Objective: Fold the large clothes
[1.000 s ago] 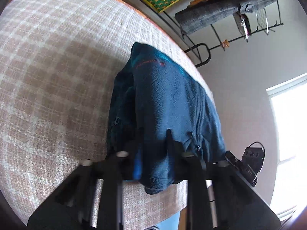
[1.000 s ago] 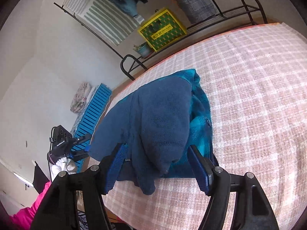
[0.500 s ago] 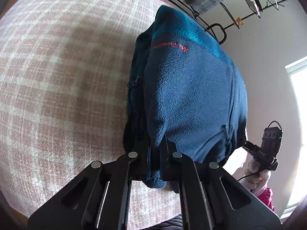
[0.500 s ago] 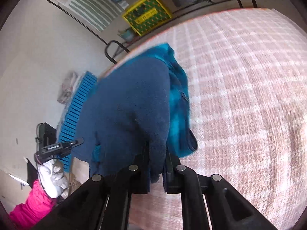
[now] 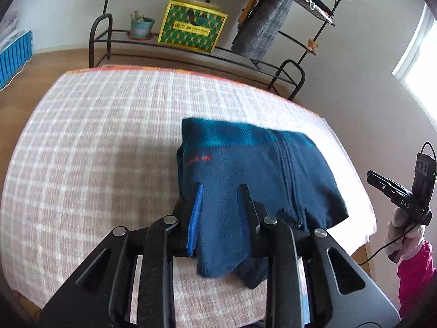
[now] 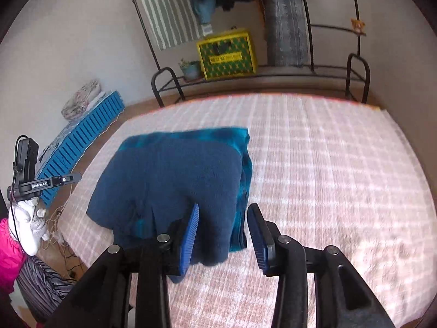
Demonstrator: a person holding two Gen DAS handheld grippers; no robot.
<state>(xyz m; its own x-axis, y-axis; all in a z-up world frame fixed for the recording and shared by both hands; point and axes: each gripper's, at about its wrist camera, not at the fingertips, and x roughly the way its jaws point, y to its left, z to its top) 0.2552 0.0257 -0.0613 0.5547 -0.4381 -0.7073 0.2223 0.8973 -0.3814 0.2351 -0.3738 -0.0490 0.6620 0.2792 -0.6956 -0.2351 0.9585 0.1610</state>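
Note:
A dark blue fleece jacket (image 5: 245, 169) lies folded on the pink checked tablecloth (image 5: 95, 150), its zip and teal collar edge showing. My left gripper (image 5: 221, 191) is over its near edge. Its jaws are opening, with a fold of fleece loose between them. In the right wrist view the same jacket (image 6: 174, 175) lies left of centre on the cloth (image 6: 327, 177). My right gripper (image 6: 224, 213) is opening too. The fleece rests against its left pad (image 6: 191, 232), and a clear gap separates it from the right pad (image 6: 258, 235).
Behind the table stands a black metal rack with a yellow-green crate (image 5: 191, 31), a potted plant (image 5: 140, 27) and hanging clothes (image 6: 284, 16). A blue slatted crate (image 6: 82, 142) lies on the floor at left. A gloved hand (image 5: 404, 235) shows beyond the table's right edge.
Half a second ago both grippers were shut on the fleece's near edge. Now both pairs of jaws have parted, both views have pulled up and back, and the jacket lies folded on the cloth.

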